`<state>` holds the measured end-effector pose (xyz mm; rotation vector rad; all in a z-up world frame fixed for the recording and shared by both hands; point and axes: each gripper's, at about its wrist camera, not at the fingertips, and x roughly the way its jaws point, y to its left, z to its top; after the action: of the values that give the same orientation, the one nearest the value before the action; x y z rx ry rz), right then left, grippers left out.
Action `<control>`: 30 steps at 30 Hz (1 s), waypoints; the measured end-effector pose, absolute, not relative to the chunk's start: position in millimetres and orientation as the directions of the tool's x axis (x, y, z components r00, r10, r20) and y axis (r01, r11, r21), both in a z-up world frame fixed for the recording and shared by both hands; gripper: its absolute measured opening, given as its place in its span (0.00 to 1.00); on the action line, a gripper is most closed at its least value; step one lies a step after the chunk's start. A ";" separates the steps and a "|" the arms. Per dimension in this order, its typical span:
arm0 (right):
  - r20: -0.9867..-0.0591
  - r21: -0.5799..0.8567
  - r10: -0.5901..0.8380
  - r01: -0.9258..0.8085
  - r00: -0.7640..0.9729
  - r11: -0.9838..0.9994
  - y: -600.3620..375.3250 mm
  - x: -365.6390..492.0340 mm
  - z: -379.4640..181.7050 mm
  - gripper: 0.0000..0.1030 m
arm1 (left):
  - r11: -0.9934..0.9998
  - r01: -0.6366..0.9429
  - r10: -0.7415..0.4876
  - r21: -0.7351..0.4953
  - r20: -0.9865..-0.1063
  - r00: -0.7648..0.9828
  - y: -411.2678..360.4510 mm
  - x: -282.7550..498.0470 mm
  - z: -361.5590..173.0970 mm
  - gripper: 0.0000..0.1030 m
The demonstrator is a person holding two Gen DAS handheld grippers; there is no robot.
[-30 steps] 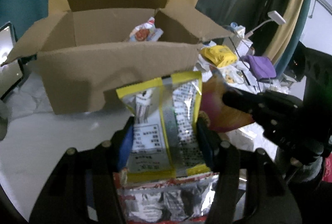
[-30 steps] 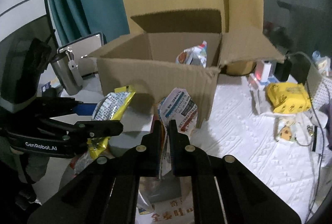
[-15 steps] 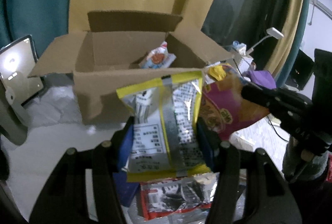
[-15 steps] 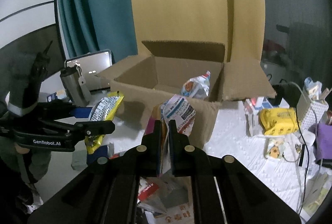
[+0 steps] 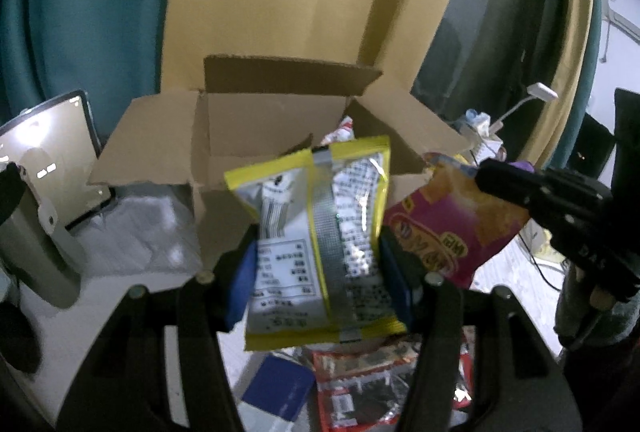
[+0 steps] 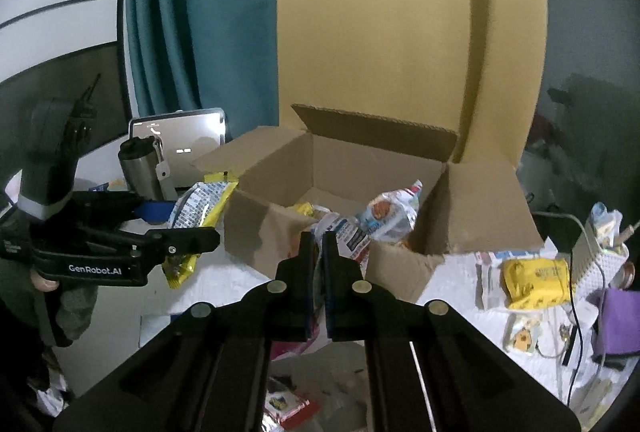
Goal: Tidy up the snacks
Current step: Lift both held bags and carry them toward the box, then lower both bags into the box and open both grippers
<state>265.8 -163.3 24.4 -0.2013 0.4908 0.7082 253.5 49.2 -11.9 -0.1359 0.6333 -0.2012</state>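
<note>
Yellow-edged snack packet [image 5: 320,244] clamped upright in left gripper [image 5: 320,264]; magenta chip bag [image 5: 444,228] pinched in fully closed right gripper [image 6: 319,244]. Both held in front of open cardboard box [image 6: 360,167], which contains other snack packets [image 6: 390,213].

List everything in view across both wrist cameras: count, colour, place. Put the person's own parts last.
cardboard box: one, brown, flaps open, centre of the table
snack packs in the box: at least two, white-blue and yellow
yellow snack bag: one, yellow and silver, between the left gripper's pads
pink snack bag: one, pink and orange, in the right gripper
red snack pack: one, red and silver, on the table below the left gripper
tablet: one, lit screen, left of the box
steel flask: one, silver, beside the tablet
yellow pouch: one, right of the box
left gripper: black, shut on the yellow bag
right gripper: black, shut on the pink bag
</note>
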 end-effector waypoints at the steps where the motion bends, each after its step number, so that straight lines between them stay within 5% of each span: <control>1: -0.493 -0.017 0.574 -0.667 0.654 0.745 -160.8 266.6 25.9 0.04 | 0.972 0.143 -0.224 -0.184 -0.570 0.790 50.5 254.5 -11.1 0.56; 30: -0.426 -0.009 0.607 -0.674 0.671 0.739 -110.8 367.9 49.7 0.04 | 0.988 0.082 -0.141 -0.130 -0.547 0.825 94.9 361.3 -5.8 0.56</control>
<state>367.9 -110.8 49.7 -0.1707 0.4160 0.7250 361.3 94.9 -5.8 -0.1025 0.5891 -0.1187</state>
